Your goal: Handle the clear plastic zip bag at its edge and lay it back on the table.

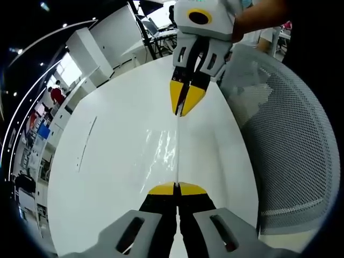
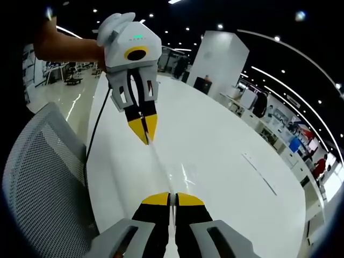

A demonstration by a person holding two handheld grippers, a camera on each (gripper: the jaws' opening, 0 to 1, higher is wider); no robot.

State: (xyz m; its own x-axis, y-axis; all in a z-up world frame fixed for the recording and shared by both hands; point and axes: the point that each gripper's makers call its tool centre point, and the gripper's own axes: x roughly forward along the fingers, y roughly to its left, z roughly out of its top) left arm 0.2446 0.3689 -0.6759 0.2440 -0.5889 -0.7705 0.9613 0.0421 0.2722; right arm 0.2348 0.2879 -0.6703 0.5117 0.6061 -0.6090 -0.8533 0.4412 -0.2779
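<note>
The clear plastic zip bag point(image 1: 173, 153) hangs edge-on between my two grippers, above the white table point(image 1: 113, 156). It reads as a thin bright line with some glare. In the left gripper view, my left gripper point(image 1: 177, 188) is shut on the bag's near edge, and the right gripper point(image 1: 183, 102), held by a hand, is shut on its far edge. Seen from the right gripper view, the bag point(image 2: 159, 164) runs from my right gripper point(image 2: 172, 199), shut on it, up to the left gripper point(image 2: 144, 130) over the table point(image 2: 226, 161).
A grey mesh office chair point(image 1: 290, 145) stands against the table's edge, beside the grippers point(image 2: 37, 177). A dark cable point(image 2: 94, 134) runs along the table's edge near it. Desks and people are far off in the room.
</note>
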